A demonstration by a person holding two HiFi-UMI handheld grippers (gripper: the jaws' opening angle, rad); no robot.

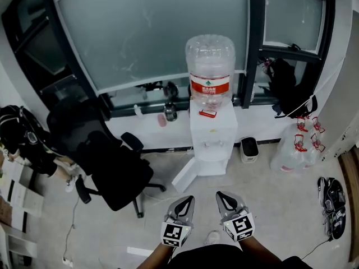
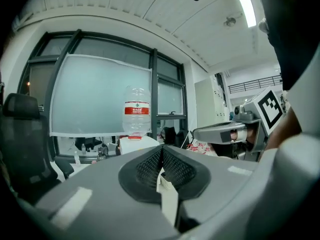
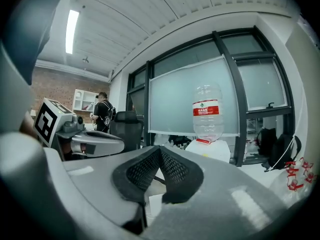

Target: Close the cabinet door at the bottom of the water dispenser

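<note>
Gripping nothing: left gripper (image 1: 187, 199) and right gripper (image 1: 222, 195), jaws pressed together on both, side by side at 6 o'clock in the head view. Well apart from the water dispenser (image 1: 212, 136), dead centre against the window wall, big water bottle (image 1: 210, 66) on top. And down at its base, the cabinet door (image 1: 185, 175), standing open, swung out toward 7 o'clock, nearer the left gripper than the right.

Looks like the approach, nothing touched yet. Best to keep the jaws shut for a stiff pushing tip. Bring the left gripper round to the door's outer face, likely from 8 o'clock. Press near the free edge, not near the hinge. Follow the arc toward 1 o'clock until flush. Go gently: a hard shove could rock the dispenser and its bottle. Mind the office chair (image 1: 104, 156) at 9 o'clock, close to that path.

Hard to read from here: hinge side, handle, any latch. Cabinet interior not visible at all. Lower half of the dispenser blocked by the jaws in both gripper views, so no look at the door there.
</note>
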